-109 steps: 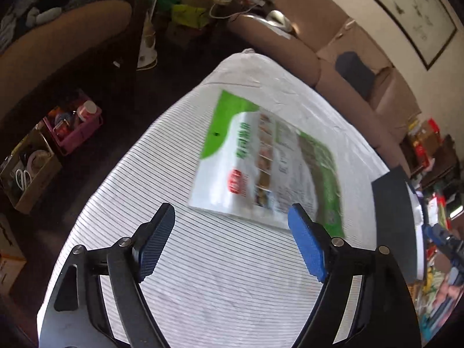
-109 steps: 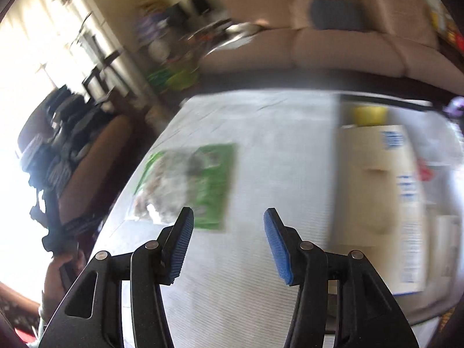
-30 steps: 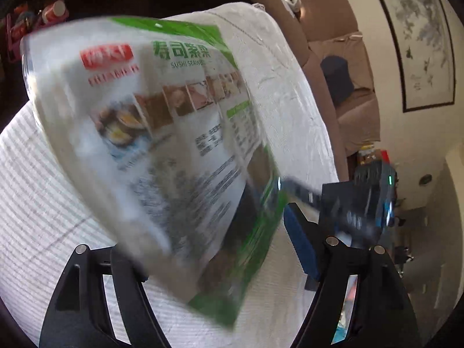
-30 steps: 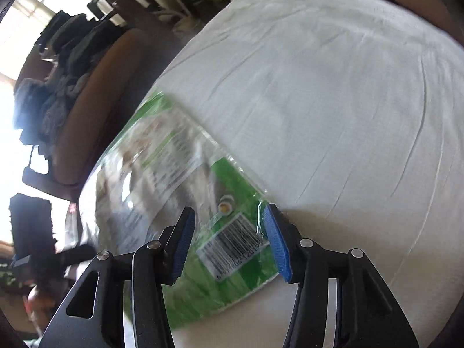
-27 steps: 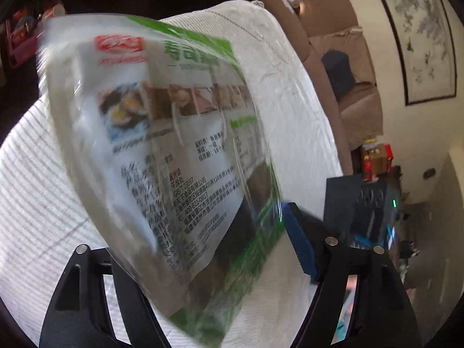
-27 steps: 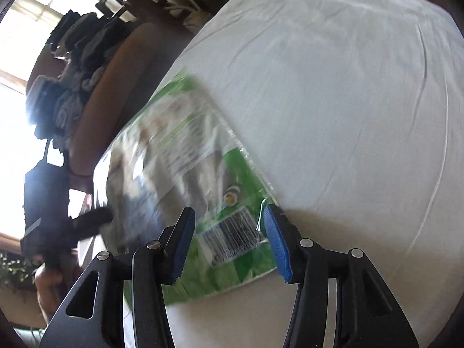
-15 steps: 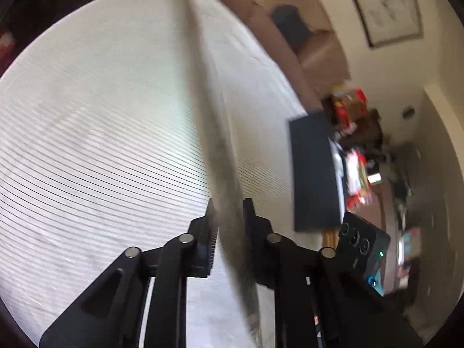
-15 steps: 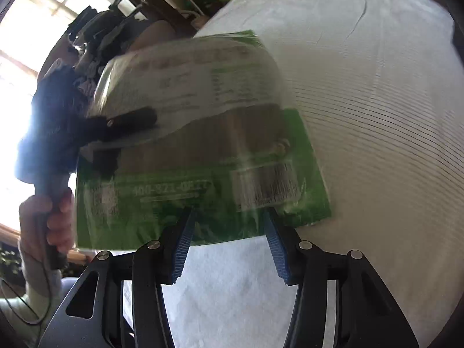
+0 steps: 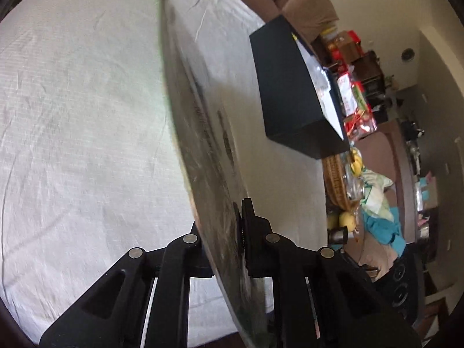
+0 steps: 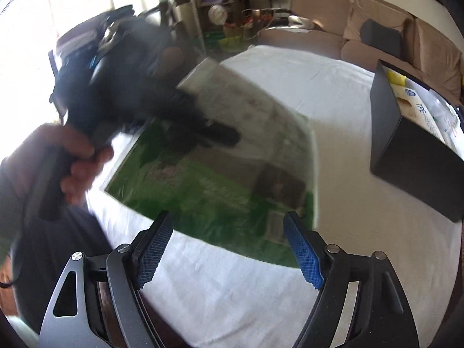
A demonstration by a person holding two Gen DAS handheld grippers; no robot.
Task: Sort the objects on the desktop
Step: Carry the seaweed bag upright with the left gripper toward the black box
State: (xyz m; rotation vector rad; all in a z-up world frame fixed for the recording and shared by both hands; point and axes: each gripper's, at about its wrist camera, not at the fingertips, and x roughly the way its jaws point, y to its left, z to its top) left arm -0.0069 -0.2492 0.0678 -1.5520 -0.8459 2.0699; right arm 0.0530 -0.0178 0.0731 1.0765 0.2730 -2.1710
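While right gripper (image 10: 229,249) gapes, left gripper (image 9: 221,232) clamps seaweed packet (image 10: 232,156).

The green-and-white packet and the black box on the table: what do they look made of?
Packet: thin glossy plastic film, judging by its glare, printed face and the curve it takes in the shut left claw. Black box: stiff and matte with sharp straight edges, probably rigid board or plastic; the pictures cannot settle which.
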